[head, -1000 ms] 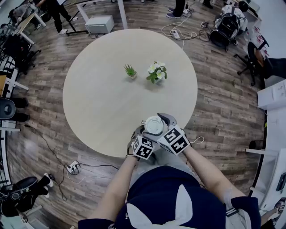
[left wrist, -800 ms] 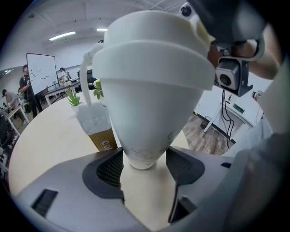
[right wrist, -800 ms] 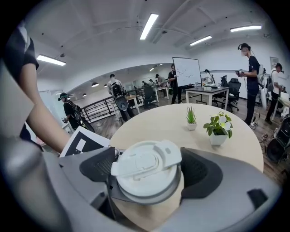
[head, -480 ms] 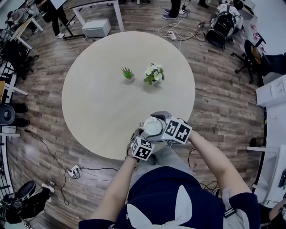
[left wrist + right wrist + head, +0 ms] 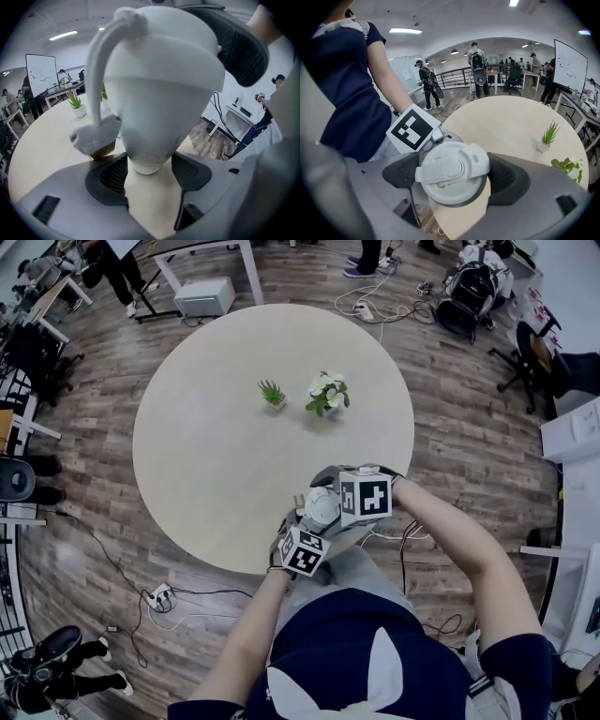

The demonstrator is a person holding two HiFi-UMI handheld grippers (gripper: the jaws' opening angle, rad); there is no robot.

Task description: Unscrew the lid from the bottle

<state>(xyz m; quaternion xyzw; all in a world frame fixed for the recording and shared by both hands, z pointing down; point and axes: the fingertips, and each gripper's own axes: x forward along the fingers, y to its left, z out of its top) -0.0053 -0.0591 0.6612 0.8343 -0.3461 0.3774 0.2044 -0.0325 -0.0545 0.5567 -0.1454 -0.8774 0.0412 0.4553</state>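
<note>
A white bottle (image 5: 322,509) stands upright over the near edge of the round table (image 5: 216,427), just in front of me. My left gripper (image 5: 309,532) is shut on its narrow lower part, and the bottle (image 5: 159,93) fills the left gripper view, with a white loop strap (image 5: 100,61) down its side. From the right, my right gripper (image 5: 336,502) is shut on the white flip-top lid (image 5: 452,171), one dark pad on either side. One right-gripper pad (image 5: 241,47) presses the lid's rim in the left gripper view.
A small green plant (image 5: 273,392) and a white-flowered plant (image 5: 328,393) stand near the middle of the table. Beyond the table are wood floor, cables, desks, chairs and people. The table's edge (image 5: 253,563) lies close under both grippers.
My right gripper has swung round the lid, its marker cube moving from the bottle's lower right up to its right side. The left gripper and bottle have stayed about where they were.
</note>
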